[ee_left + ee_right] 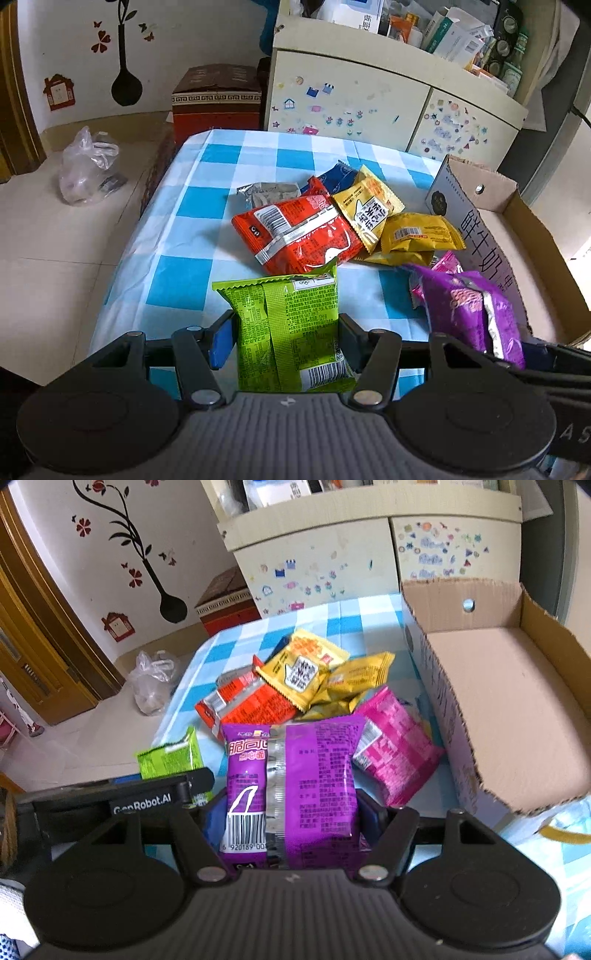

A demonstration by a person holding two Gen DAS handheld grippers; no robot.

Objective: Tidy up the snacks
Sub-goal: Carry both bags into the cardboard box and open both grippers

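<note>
Two snack packets are held clear of the blue-and-white checked tablecloth point(184, 206): the green packet point(291, 332) is clamped between the fingers of the left gripper point(284, 343), its long axis running away from the camera, barcode end nearest; the purple packet point(291, 794) is gripped likewise by the right gripper point(291, 823), barcode end also nearest. Loose on the cloth a red packet point(303, 232), yellow packets point(369, 206) and a pink packet point(395, 753) are heaped just beside an open cardboard box point(517, 686). A sticker-covered cabinet point(347, 107) is seen behind.
</note>
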